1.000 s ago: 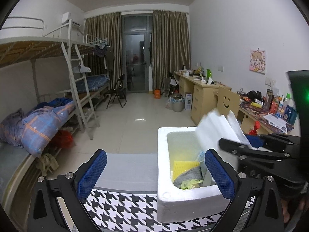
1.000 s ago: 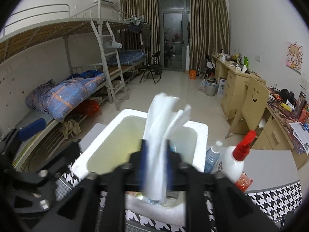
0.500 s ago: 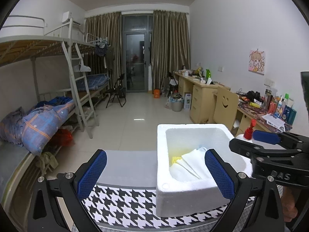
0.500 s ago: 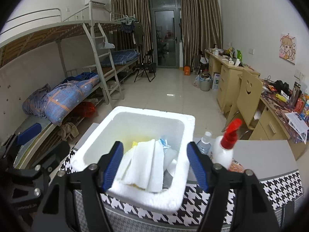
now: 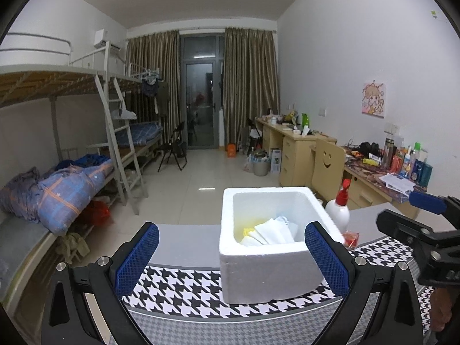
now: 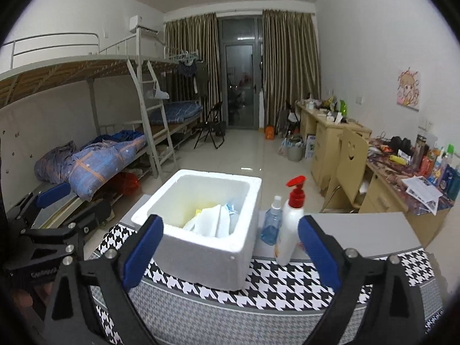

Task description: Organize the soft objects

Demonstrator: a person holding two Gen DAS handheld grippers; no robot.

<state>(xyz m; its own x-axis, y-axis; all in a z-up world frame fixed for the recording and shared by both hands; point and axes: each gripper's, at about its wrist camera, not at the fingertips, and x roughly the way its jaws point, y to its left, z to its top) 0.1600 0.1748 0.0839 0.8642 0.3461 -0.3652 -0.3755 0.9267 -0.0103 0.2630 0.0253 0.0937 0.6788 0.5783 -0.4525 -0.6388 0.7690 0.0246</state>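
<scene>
White cloths (image 6: 211,220) (folded) in foam box (image 6: 201,247)

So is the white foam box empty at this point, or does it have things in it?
Not empty. The foam box holds white folded cloths over something yellow, filling only its bottom; the upper walls are bare.

Shared dorm room. Metal bunk beds (image 5: 86,132) with ladder (image 5: 120,143) along the left wall, rumpled blue plaid bedding (image 5: 66,184) on the lower bunk. Row of light wood study desks (image 5: 290,143) on the right, cluttered with bottles and papers, smiley-cutout chair (image 5: 326,164) pushed in. Wall AC unit (image 6: 142,24), brown curtains (image 5: 250,86) around a glass balcony door (image 5: 199,103), tiled floor (image 5: 195,192), cartoon poster (image 5: 373,100).
</scene>
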